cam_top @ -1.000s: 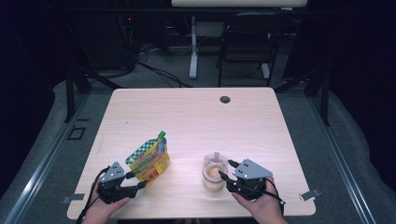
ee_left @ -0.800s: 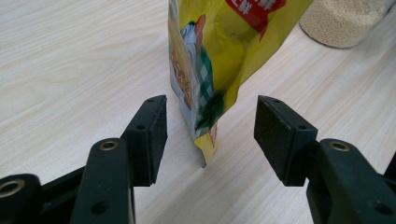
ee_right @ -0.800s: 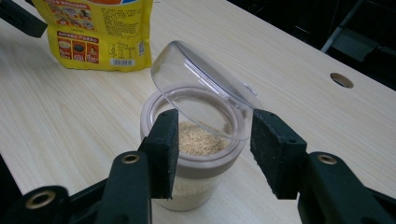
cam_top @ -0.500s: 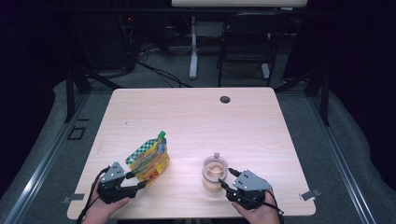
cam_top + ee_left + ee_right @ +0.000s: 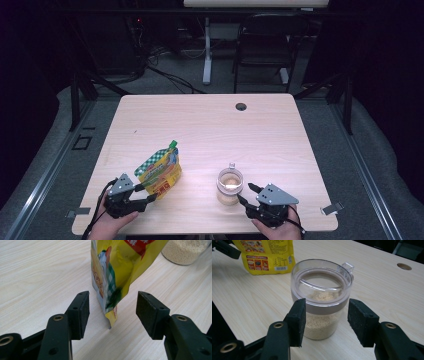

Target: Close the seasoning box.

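Observation:
A yellow and green food pouch point(image 5: 160, 170) stands upright on the wooden table point(image 5: 210, 125), left of centre. My left gripper point(image 5: 145, 194) is open at the pouch's near bottom corner. In the left gripper view that corner of the pouch point(image 5: 117, 270) hangs between the pads of the left gripper point(image 5: 112, 307) without touching either. A clear jar point(image 5: 230, 186) of pale grain with a clear lid stands to the right. My right gripper point(image 5: 246, 194) sits just before the jar point(image 5: 322, 290); the jaws of the right gripper point(image 5: 325, 315) have just been opening and stand wide, pads off the jar.
A round cable hole point(image 5: 241, 106) sits near the table's far edge. A dark chair point(image 5: 265, 45) and a white table leg point(image 5: 206, 55) stand on the floor beyond. In the right gripper view the pouch point(image 5: 267, 257) and the left gripper's jaw tip show at the upper left.
My right gripper has drawn back from the jar toward the table's front edge and sunk a little. The left gripper, the pouch and the jar have stayed put.

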The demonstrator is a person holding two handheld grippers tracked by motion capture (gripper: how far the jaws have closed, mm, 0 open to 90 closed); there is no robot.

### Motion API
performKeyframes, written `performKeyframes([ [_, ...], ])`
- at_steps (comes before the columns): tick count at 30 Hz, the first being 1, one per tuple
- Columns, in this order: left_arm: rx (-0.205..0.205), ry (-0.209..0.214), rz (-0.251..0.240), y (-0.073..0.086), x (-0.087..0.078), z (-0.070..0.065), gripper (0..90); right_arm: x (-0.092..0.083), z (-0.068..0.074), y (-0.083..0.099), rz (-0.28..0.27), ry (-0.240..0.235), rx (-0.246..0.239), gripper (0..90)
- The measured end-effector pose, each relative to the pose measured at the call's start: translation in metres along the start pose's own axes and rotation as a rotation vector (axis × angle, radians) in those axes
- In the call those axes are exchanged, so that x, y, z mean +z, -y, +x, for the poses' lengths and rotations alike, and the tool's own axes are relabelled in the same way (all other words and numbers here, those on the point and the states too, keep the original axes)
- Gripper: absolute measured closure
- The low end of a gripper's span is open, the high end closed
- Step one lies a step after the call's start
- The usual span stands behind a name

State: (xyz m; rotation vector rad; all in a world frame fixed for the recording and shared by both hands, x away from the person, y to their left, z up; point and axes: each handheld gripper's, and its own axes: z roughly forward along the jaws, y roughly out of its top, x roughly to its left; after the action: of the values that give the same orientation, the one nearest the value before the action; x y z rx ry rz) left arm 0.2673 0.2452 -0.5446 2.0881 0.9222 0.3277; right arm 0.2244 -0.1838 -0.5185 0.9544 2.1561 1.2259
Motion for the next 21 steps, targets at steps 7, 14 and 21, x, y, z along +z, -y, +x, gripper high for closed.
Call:
performKeyframes([
  [7,-0.002,-0.005,0.003,0.001,0.0,0.001,44.6,-0.006,-0.014,0.006,-0.017,0.011,0.066,48.1],
  [14,-0.002,-0.013,0.014,0.001,0.001,0.002,44.6,-0.008,-0.033,0.016,-0.018,0.044,0.134,47.9],
  [21,0.002,-0.011,0.02,0.002,0.002,0.003,44.6,-0.006,-0.047,0.026,-0.007,0.057,0.215,47.5],
])
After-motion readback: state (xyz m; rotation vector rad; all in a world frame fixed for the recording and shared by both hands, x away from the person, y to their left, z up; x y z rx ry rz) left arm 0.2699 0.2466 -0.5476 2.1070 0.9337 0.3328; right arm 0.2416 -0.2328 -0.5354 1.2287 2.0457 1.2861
